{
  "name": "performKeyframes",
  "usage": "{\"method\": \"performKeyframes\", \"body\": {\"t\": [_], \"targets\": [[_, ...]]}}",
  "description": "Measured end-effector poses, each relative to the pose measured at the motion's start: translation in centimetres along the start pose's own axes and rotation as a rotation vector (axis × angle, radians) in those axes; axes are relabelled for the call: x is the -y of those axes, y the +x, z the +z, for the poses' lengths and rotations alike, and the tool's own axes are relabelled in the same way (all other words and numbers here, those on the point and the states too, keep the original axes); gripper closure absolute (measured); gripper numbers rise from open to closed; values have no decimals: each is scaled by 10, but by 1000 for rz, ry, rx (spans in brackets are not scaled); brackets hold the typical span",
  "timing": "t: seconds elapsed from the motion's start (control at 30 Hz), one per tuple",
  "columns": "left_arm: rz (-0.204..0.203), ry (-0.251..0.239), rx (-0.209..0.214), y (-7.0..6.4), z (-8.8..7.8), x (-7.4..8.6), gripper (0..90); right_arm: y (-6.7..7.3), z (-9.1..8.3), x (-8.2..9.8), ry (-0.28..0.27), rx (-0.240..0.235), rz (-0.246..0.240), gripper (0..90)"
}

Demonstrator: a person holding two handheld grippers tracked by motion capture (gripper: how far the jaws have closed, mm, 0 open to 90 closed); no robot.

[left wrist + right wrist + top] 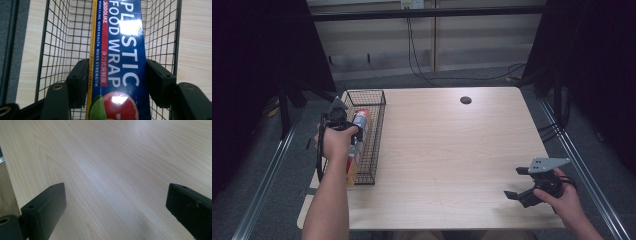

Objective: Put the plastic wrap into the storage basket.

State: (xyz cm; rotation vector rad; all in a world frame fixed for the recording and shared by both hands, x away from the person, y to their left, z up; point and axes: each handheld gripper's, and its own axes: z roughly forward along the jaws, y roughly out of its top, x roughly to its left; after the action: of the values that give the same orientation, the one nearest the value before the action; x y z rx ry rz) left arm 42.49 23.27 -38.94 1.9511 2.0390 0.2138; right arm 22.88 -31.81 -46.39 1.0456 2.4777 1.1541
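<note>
In the high view the person's left hand [336, 142] covers much of the left gripper [343, 121], and the plastic wrap box [357, 145] shows as only a strip of blue, red and yellow past the fingers. The left gripper view cuts the box [120, 62] off at top and bottom.

The worktop [447, 150] is pale wood grain with a dark round hole [466, 100] near its far edge. Behind it run a pale wall and black cables; dark curtains hang at both sides.

The box reads "PLASTIC FOOD WRAP" in white, with "SODOLIKE" on a red band and a cut grapefruit and lime printed at its near end. It lies lengthwise in the black wire basket [62, 37] at the worktop's left edge.

The left jaws sit on both long sides of the box. The right gripper [532, 187] rests at the near right, its jaws wide over bare wood.
</note>
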Motion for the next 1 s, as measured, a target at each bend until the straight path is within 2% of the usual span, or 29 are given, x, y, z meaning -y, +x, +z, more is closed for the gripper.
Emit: {"method": "performKeyframes", "body": {"t": [0.07,0.13,0.2,0.27,0.3,0.37,0.4,0.43,0.5,0.57,0.67,0.7,0.77,0.83,1.0], "targets": [[-3,-23,3,-1,-4,-1,388,0,0,-1,-1,2,-2,28],[8,-17,-1,-2,-5,-1,388,0,0,-1,-2,3,-2,28],[-8,-21,5,-3,-8,-1,370,0,0,-1,-2,3,-4,28],[7,-22,16,-1,-11,0,366,0,0,-1,-3,1,-8,28],[15,-29,4,-2,-13,0,366,0,0,-1,-3,1,-8,28],[15,-36,17,-4,-17,1,346,0,0,-2,-3,1,-10,28],[32,-34,23,-4,-21,1,340,1,0,-2,-8,-1,-4,27],[32,-34,23,-4,-21,1,345,1,0,-2,-8,-1,-4,27],[28,-39,67,-6,-26,1,351,1,0,-1,-3,2,-6,28],[40,-55,69,-11,-30,1,342,2,-1,-1,0,5,-5,28],[68,-68,103,-19,-37,0,334,3,-1,-2,-5,2,-4,28],[85,-79,119,-26,-41,-1,326,3,0,-3,-7,1,-8,28],[88,-83,135,-30,-42,0,315,4,0,-4,-5,2,-11,28],[109,-94,150,-38,-44,0,284,4,1,-4,-2,0,-15,28],[136,-105,181,-49,-45,1,277,3,0,-4,-1,3,-14,28]]}}
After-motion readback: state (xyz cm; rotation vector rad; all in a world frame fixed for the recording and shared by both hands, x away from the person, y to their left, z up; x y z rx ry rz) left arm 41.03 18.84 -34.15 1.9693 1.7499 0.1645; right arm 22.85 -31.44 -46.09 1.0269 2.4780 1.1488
